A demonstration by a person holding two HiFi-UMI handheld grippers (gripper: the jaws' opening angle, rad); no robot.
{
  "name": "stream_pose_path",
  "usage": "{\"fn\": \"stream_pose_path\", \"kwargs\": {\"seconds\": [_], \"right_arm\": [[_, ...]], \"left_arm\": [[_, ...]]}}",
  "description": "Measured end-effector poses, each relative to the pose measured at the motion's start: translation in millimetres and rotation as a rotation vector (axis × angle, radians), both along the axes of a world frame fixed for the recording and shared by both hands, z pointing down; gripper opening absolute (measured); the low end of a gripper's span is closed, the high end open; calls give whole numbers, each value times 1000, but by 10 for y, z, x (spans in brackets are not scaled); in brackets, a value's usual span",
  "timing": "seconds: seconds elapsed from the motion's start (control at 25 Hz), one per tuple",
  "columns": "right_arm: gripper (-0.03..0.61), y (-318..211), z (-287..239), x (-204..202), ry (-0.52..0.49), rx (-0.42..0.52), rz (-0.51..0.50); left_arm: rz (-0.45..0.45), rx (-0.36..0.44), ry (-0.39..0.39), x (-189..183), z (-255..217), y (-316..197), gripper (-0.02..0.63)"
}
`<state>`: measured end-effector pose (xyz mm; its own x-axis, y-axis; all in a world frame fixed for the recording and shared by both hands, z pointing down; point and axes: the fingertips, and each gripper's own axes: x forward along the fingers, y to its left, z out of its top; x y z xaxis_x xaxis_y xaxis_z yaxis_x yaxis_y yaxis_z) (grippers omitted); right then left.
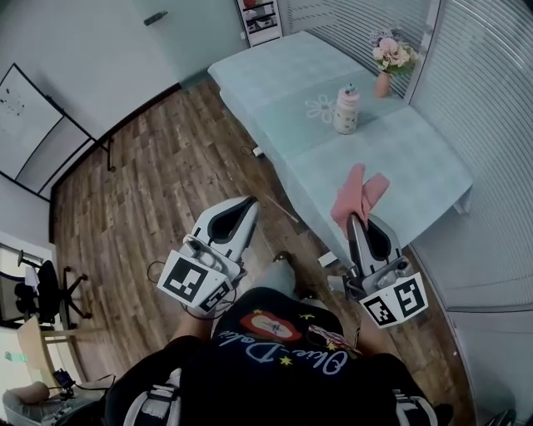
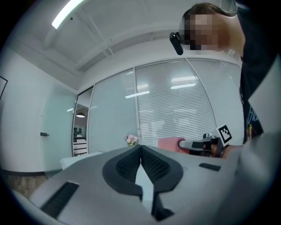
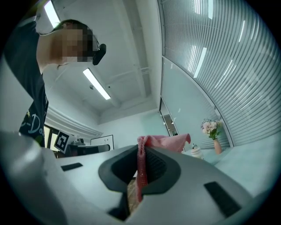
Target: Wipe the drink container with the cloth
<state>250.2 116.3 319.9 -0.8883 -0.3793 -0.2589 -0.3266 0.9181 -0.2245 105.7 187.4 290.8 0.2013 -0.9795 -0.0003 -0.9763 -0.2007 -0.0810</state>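
A small white drink container [image 1: 346,110] with a lid stands on the pale blue table [image 1: 416,158] ahead of me, and shows again far off as the container [image 3: 196,152] in the right gripper view. My right gripper [image 1: 359,218] is shut on a pink cloth [image 1: 356,195], which sticks up from its jaws over the table's near edge; the cloth [image 3: 145,151] runs between the dark pads. My left gripper [image 1: 247,208] hangs over the wooden floor left of the table, jaws shut with nothing in them [image 2: 140,151].
A pink vase of flowers [image 1: 388,60] stands at the table's far side near the blinds. A flower print [image 1: 320,108] lies beside the container. An office chair [image 1: 50,293] and a whiteboard [image 1: 25,121] are at the left. A shelf unit [image 1: 260,18] stands beyond the table.
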Motion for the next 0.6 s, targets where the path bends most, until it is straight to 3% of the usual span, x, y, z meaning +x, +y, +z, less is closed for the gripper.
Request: {"fn": "stream_pose_path", "kwargs": {"seconds": [0.48,0.6], "right_arm": [[12,-1032,-82,1,58,18,237],[12,-1352,-88,-102,60,3,282]], "left_arm": [[146,62,66,-374,-20,-1224,5],[187,45,81,-503,28,-1567,5]]}}
